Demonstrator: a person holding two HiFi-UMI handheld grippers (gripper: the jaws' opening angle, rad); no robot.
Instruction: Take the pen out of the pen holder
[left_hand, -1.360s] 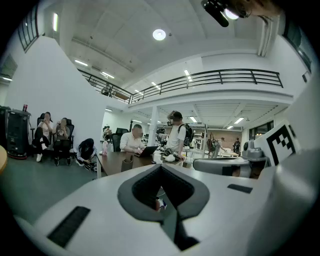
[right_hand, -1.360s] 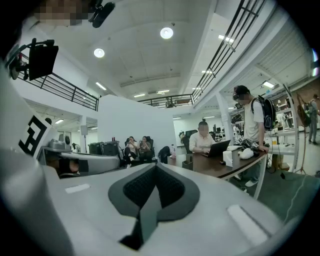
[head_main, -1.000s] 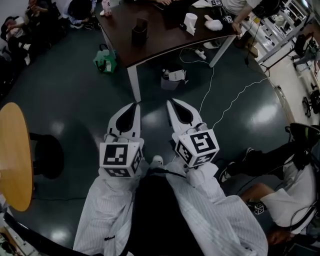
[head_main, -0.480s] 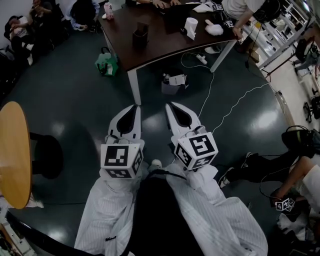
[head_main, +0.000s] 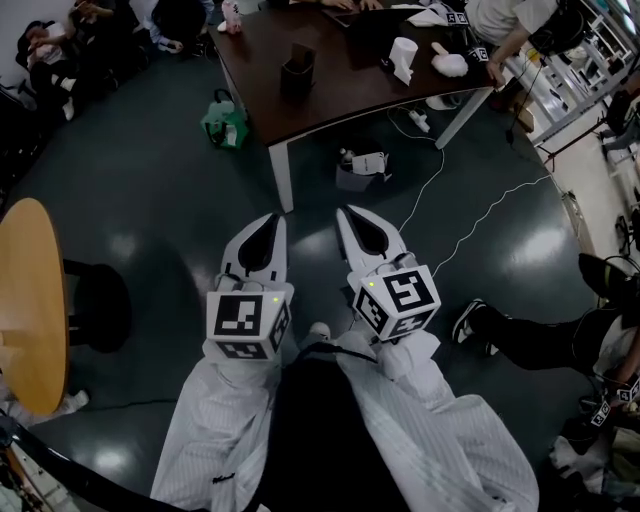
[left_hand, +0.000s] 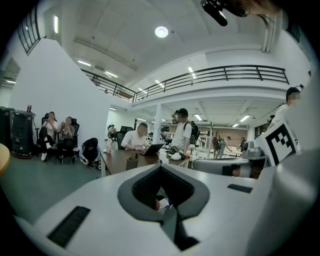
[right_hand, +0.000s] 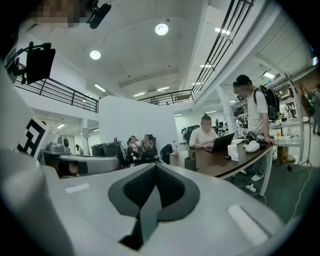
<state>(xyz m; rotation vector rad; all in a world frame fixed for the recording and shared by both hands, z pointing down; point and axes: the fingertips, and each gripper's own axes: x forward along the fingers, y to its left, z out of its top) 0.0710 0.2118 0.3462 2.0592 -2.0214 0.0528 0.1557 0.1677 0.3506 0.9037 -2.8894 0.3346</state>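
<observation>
A dark pen holder (head_main: 297, 72) stands on the brown table (head_main: 340, 100), far ahead of both grippers. No pen can be made out in it at this distance. My left gripper (head_main: 272, 217) and right gripper (head_main: 345, 210) are held side by side over the dark floor, pointing toward the table, both shut and holding nothing. The holder also shows in the left gripper view as a small dark box (left_hand: 132, 162) beyond the shut left gripper (left_hand: 161, 165). From the right gripper (right_hand: 156, 165) it appears as the pen holder (right_hand: 190, 162) on the table's near end.
On the table are a white cup (head_main: 404, 58), a white soft object (head_main: 450, 63) and a laptop. A green bag (head_main: 226, 122), a white box (head_main: 365, 165) and white cables (head_main: 470, 215) lie on the floor. A round wooden table (head_main: 30, 300) stands left; a seated person's legs (head_main: 530, 340) lie right.
The table and pen holder have come nearer and slid lower in the head view as both grippers moved forward together. Both stay shut.
</observation>
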